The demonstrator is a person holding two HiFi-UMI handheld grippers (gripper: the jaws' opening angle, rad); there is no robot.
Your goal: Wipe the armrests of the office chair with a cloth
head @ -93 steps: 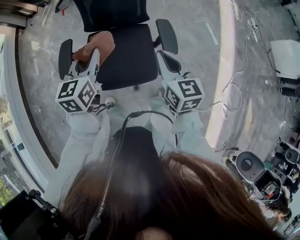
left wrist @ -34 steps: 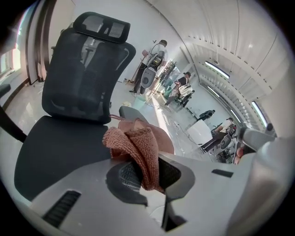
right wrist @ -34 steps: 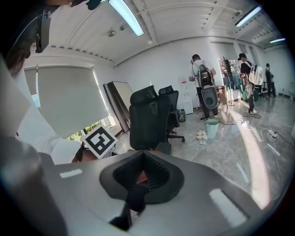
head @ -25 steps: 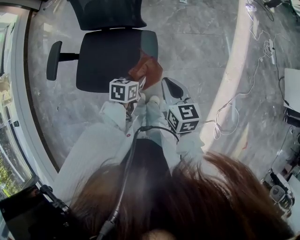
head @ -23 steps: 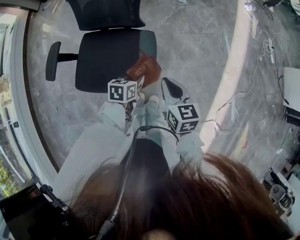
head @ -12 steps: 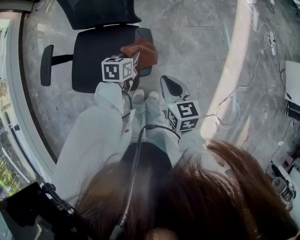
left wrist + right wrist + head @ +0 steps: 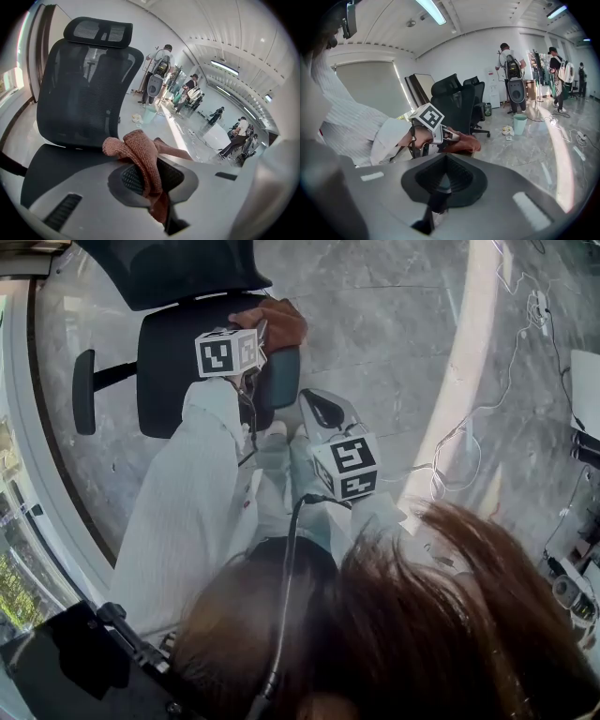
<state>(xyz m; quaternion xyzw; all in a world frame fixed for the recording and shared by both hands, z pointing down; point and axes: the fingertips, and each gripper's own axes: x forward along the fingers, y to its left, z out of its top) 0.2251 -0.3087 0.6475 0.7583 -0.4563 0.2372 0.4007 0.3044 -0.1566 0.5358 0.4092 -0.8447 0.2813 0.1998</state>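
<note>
Head view: left gripper (image 7: pixel 255 334) clamps the rust-brown knitted cloth (image 7: pixel 281 322) at the far end of the dark padded armrest (image 7: pixel 282 379) — whose length runs back toward the person — right gripper (image 7: pixel 317 411) closed, empty, nearby.

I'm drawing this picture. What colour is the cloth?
The cloth is reddish-brown, like rust. It shows best in the left gripper view.

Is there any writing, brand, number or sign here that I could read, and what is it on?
No readable text anywhere in these views.
Left cube and right cube: only black-and-white square patterns, no letters or digits.
Red mark on the white clothing: too small to read.
Chair: no brand or label shows.
</note>
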